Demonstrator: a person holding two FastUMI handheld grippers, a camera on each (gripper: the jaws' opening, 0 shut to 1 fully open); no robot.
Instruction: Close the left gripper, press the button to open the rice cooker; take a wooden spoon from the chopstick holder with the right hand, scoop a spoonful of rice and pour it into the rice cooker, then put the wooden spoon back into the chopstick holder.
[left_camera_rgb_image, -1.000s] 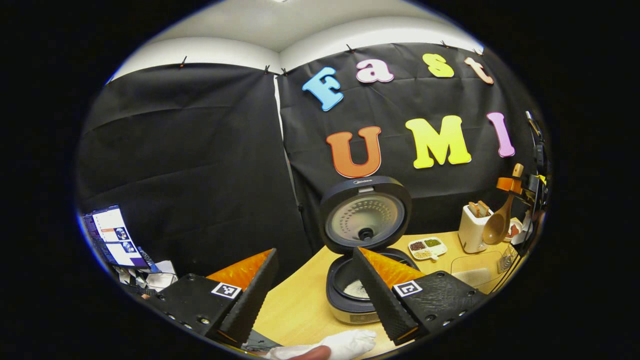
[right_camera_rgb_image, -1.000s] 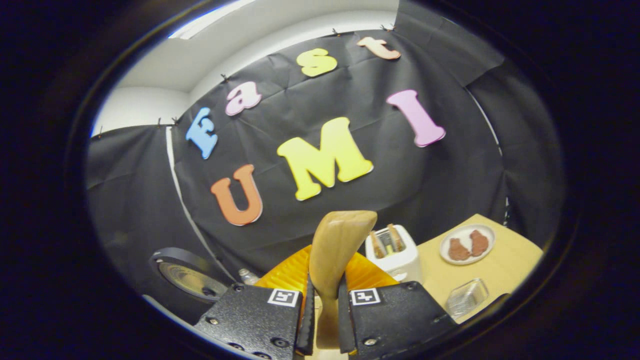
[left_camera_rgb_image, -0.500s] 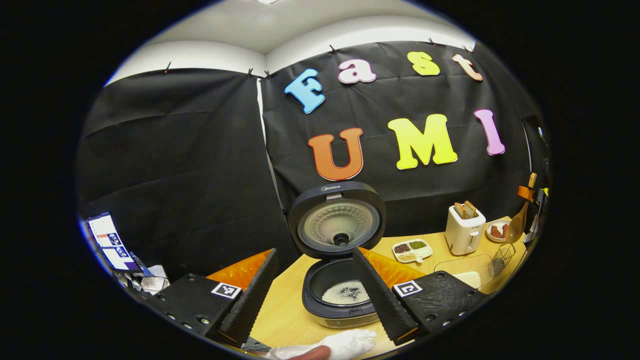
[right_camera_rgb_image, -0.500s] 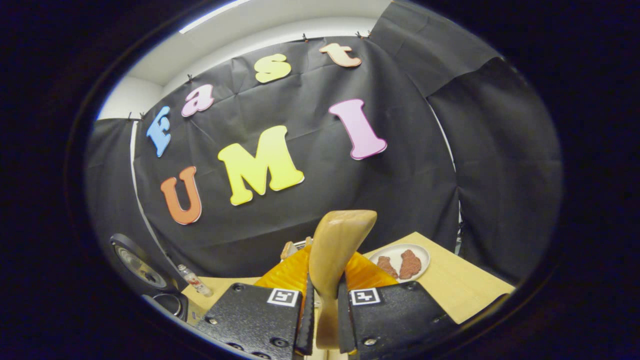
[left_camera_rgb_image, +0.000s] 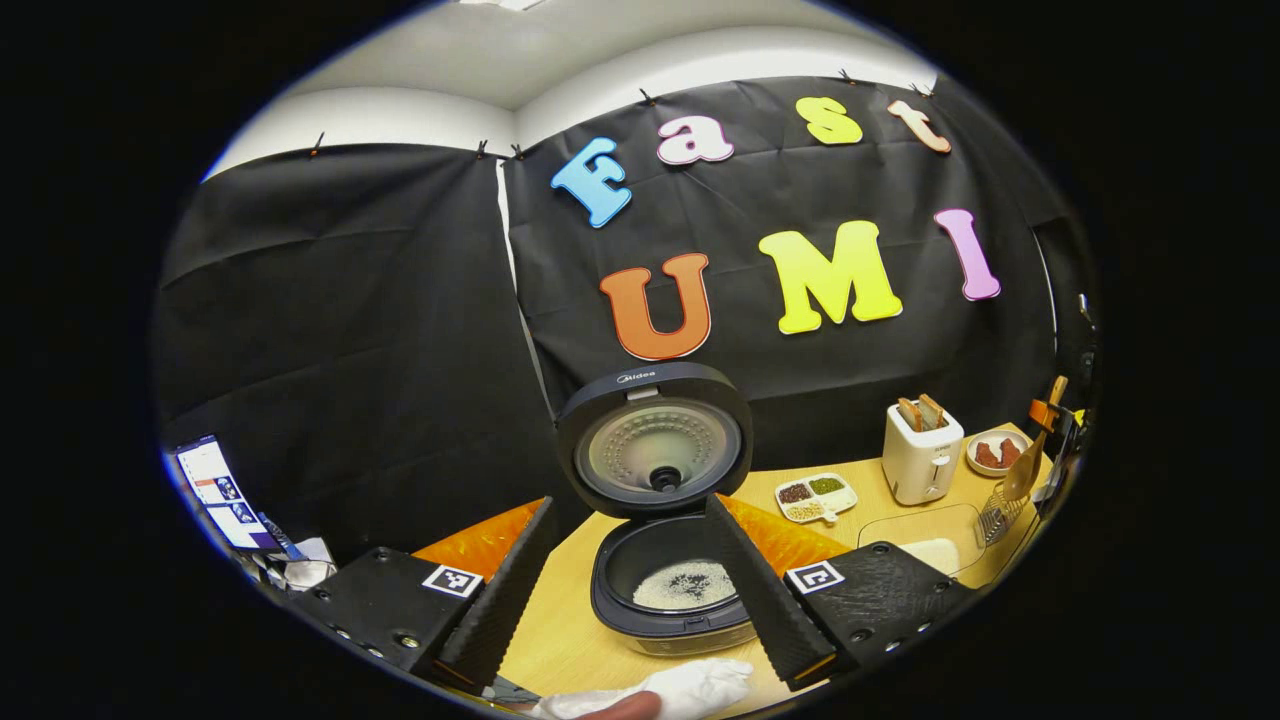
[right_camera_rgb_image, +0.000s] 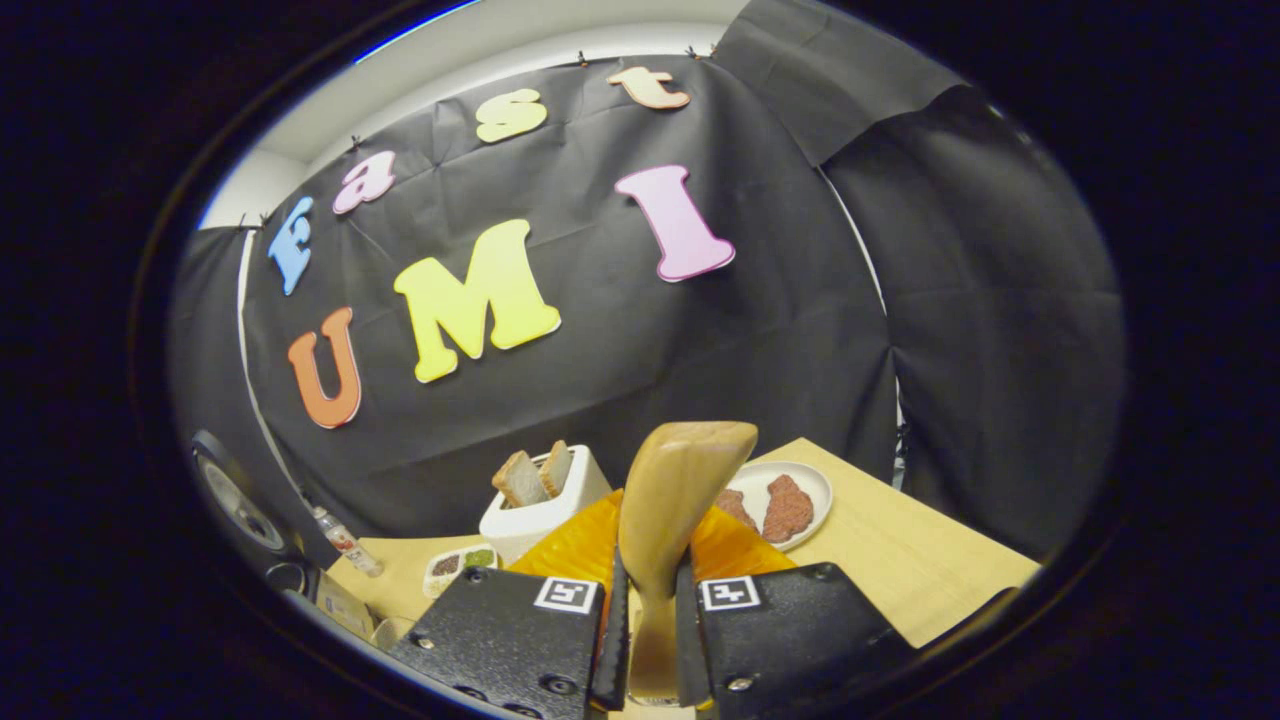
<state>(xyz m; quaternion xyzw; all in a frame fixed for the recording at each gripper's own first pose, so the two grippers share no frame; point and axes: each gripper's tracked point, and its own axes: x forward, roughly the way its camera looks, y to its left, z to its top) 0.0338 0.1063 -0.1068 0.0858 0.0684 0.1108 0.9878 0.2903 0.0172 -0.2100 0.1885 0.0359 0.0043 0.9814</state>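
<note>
Right gripper view: right claw (right_camera_rgb_image: 648, 640) clamped on wooden spoon (right_camera_rgb_image: 672, 500), bowl up. Left gripper view: left claw (left_camera_rgb_image: 630, 580) wide apart, empty; rice cooker (left_camera_rgb_image: 660, 560) lid raised, rice inside.

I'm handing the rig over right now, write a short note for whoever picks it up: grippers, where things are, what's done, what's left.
Left gripper: open, empty, hovering in front of the rice cooker.
Right gripper: shut on the wooden spoon, bowl up, above the table's right end near the toaster.
Done: cooker lid up, rice in the pot.
Left: put the spoon into the chopstick holder, the wire basket by the clear rice container.
</note>
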